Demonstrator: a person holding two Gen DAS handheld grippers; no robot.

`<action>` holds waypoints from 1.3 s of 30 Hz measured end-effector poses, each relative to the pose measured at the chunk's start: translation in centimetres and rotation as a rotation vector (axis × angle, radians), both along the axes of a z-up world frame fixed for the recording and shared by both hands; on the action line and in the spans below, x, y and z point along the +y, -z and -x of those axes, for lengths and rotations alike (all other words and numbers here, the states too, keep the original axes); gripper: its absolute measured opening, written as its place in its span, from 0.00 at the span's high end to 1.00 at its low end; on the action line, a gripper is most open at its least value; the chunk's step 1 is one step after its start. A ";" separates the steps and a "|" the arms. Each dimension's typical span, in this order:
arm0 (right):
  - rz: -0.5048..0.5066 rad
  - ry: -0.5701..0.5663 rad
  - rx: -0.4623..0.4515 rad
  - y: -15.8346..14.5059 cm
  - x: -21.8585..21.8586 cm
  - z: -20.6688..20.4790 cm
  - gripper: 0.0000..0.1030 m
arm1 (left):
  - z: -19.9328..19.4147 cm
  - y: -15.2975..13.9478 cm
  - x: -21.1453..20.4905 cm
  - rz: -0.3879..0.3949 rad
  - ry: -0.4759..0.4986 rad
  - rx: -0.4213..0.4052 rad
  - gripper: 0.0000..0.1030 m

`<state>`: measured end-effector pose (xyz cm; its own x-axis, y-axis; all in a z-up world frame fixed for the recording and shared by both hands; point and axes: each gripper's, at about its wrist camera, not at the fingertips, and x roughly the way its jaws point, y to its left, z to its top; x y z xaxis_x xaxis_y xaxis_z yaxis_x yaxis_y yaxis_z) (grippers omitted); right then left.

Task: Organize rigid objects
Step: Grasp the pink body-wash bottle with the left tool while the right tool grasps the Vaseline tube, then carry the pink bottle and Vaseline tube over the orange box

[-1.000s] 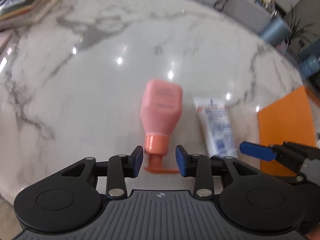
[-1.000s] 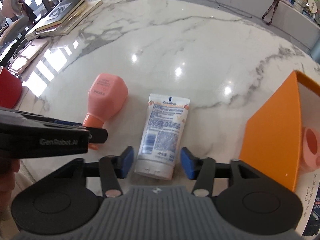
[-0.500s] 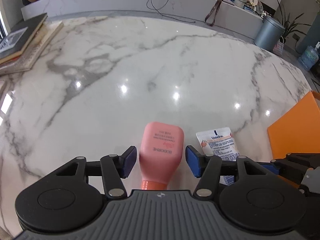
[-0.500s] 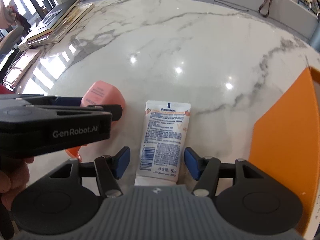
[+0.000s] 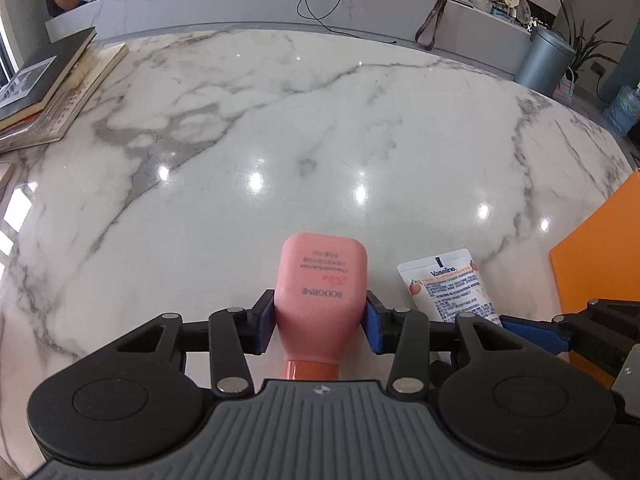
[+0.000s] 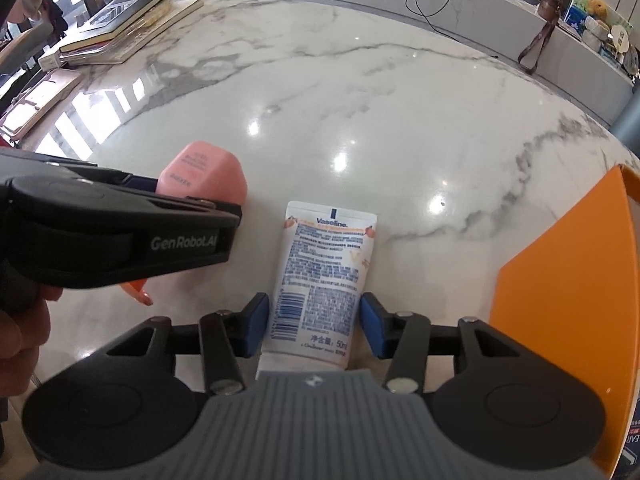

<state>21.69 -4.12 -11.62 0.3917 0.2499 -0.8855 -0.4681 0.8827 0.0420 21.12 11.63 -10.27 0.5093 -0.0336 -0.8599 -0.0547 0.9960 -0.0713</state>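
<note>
Pink bottle [image 5: 322,296] lies on the counter [image 5: 280,152], long axis along the left gripper [image 5: 320,320], cap toward it, jaws pinching its sides; one Vaseline tube [image 6: 324,272] lies parallel between the right gripper's [image 6: 314,326] spread jaws, pads just beside it; one orange box [image 6: 568,280] stands rightward.

Pink bottle [image 5: 322,294]: "BODORME". White tube [image 6: 324,276]: "Vaseline", "50ml". Left gripper [image 6: 188,200]: "GenRobot.AI".
</note>
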 end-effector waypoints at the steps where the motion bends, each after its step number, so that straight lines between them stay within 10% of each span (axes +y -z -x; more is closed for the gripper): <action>1: -0.003 0.000 0.001 0.0 0.0 0.0 0.53 | 0.0 0.0 0.0 0.001 -0.001 0.000 0.52; 23: -0.186 0.082 -0.074 -6.3 -4.1 2.4 0.56 | 3.3 -5.1 0.5 0.195 -0.050 -0.080 0.53; 39: -0.235 0.183 -0.212 -13.3 -14.1 6.9 0.56 | 5.9 -12.5 -8.6 0.239 0.134 -0.187 0.53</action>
